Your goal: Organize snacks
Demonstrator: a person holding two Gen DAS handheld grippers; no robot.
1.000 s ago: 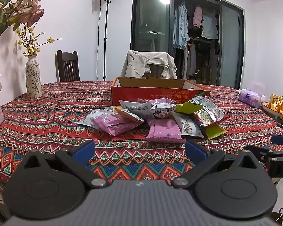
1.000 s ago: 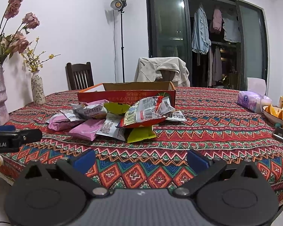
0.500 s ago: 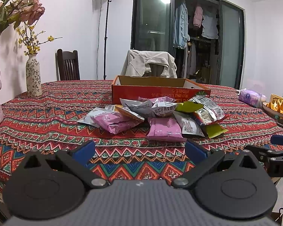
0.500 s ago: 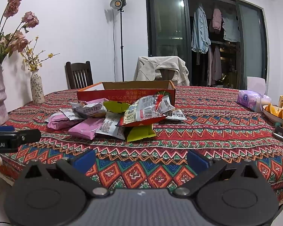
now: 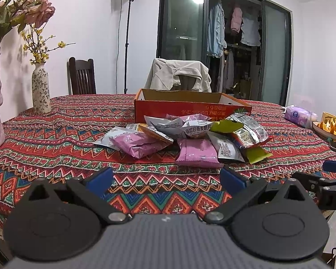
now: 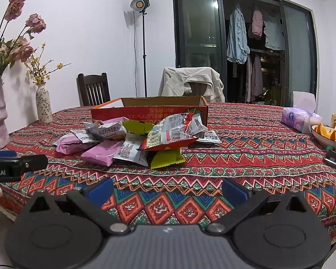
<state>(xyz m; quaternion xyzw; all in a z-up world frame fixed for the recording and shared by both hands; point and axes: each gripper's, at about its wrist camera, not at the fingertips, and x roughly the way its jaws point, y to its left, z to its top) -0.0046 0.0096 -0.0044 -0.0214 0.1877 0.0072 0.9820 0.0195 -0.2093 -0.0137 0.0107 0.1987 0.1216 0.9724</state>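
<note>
Nearest the camera, the left gripper (image 5: 165, 178) hangs over the near edge of the table (image 5: 56, 143), its blue-tipped jaws spread wide with nothing between them. The right gripper (image 6: 166, 188) hangs just the same beside it, jaws wide apart and empty, above the patterned tablecloth (image 6: 235, 157).

Past both tools, near the middle of the table, lies the pile of snacks (image 5: 190, 136): a pink pack (image 5: 198, 152) closest, a second pink pack (image 5: 137, 144) to its left, a green wrapper (image 5: 256, 154) on the right, and silver and white packets heaped behind them. The pile touches the front wall of the box (image 5: 191, 108), an open red carton just behind it.

Farther off, a small vase (image 5: 41, 89) stands at the left edge and a fruit plate (image 5: 329, 131) at the right. Beyond the table a jacket (image 5: 179, 76) hangs over a chair.
</note>
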